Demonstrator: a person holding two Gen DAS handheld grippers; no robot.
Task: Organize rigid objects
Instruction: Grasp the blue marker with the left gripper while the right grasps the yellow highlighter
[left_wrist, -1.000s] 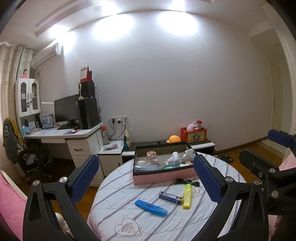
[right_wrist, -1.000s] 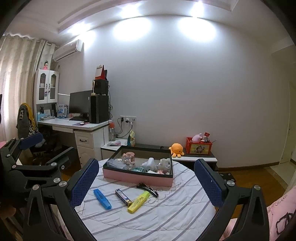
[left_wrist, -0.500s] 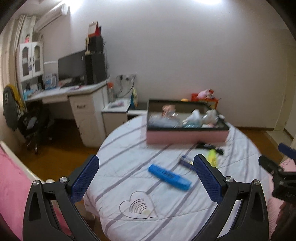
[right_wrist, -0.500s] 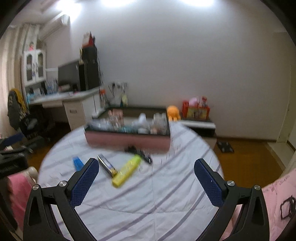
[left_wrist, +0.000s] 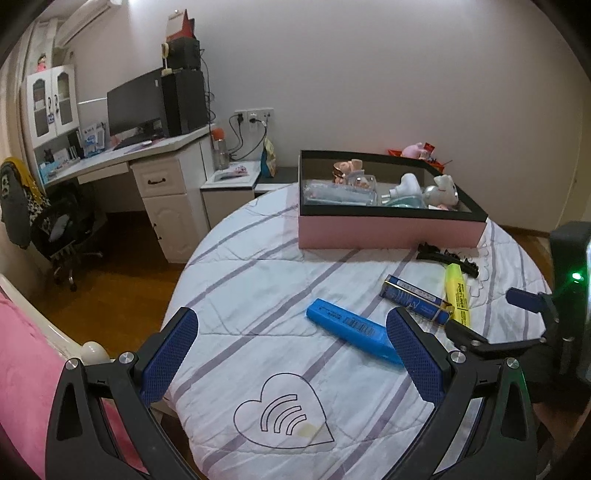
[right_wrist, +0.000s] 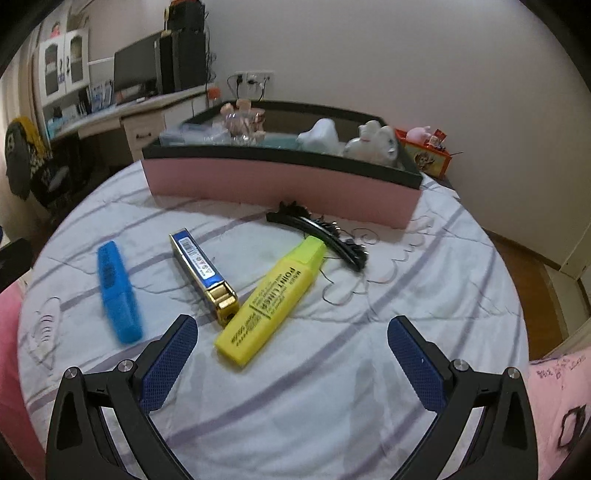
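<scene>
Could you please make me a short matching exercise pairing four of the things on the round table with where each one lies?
Things:
1. blue highlighter
2. yellow highlighter
3. black hair clip
4. white figurines

Places:
A. inside the pink box
B. leftmost of the loose items in the right wrist view
C. just in front of the box
D. beside the blue and gold case, nearest the right gripper

Pairs: 1-B, 2-D, 3-C, 4-A
</scene>
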